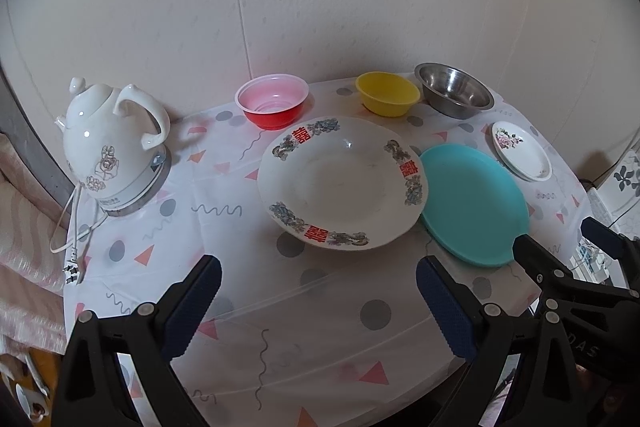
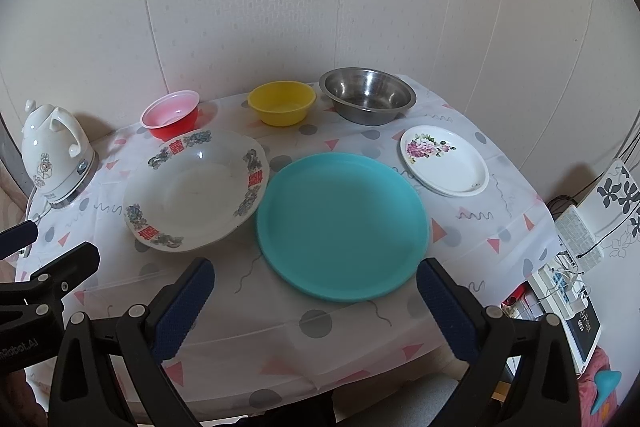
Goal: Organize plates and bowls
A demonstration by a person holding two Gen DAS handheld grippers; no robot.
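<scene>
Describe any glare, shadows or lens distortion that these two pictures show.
Left wrist view: fisheye bends the wall seams, black corners; glare dots on the white kettle, which throws a soft shadow on the wall. Right wrist view: same bending; the steel bowl reflects light, and the teal plate looks matte.
</scene>
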